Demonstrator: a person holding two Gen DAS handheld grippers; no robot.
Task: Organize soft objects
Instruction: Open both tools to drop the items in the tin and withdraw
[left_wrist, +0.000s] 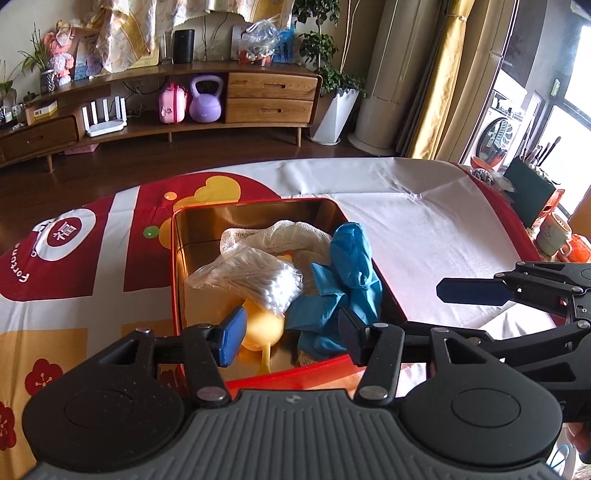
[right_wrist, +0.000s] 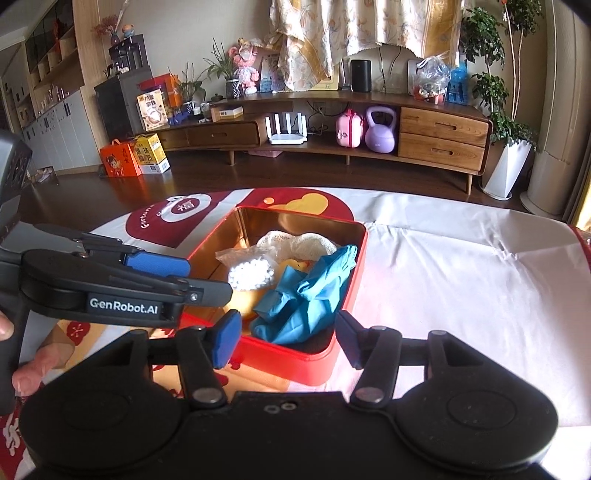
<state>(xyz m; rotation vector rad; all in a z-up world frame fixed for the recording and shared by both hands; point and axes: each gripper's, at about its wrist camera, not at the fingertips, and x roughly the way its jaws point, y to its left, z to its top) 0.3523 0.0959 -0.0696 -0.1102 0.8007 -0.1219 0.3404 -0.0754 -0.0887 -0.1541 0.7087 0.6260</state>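
A red tin (left_wrist: 258, 202) with a gold inside stands on the patterned tablecloth. In it lie a white gauze cloth (left_wrist: 280, 236), a clear bag of cotton swabs (left_wrist: 255, 277), a yellow toy duck (left_wrist: 262, 325) and crumpled blue gloves (left_wrist: 351, 258). My left gripper (left_wrist: 291, 338) hovers open above the tin's near end, its pads touching nothing. The right wrist view shows the same tin (right_wrist: 295, 363), gloves (right_wrist: 306, 295) and swab bag (right_wrist: 251, 275). My right gripper (right_wrist: 288, 339) is open over the tin's near corner, empty. The left gripper's fingers (right_wrist: 159, 264) reach in from the left.
White cloth (left_wrist: 424, 229) covers the table to the right of the tin. At the far right edge stand a mug (left_wrist: 552, 234) and a dark green holder (left_wrist: 528, 199). A person's fingers (right_wrist: 26, 373) grip the left handle. A wooden cabinet lines the far wall.
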